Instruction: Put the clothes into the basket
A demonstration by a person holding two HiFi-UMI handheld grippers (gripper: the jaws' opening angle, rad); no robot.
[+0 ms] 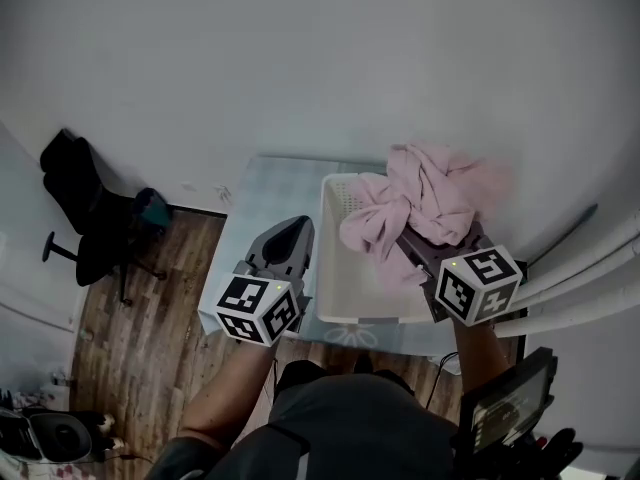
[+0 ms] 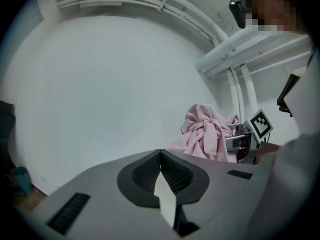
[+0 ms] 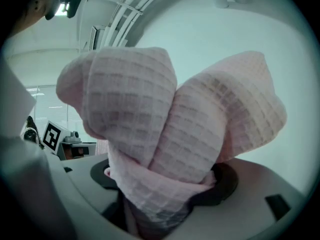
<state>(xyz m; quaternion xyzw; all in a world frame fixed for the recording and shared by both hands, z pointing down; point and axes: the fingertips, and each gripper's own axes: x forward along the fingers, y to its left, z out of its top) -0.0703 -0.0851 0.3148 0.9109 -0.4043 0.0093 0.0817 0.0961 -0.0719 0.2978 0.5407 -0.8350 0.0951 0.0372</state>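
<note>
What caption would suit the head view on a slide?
Right gripper holds a bunched pink waffle-weave cloth over the white plastic basket; left gripper, shut, beside it.

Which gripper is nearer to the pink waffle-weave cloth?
Right. The right gripper is clamped on the pink waffle-weave cloth, holding it over the white basket. The left gripper is shut and empty, beside the basket's left wall, clear of the cloth.
</note>
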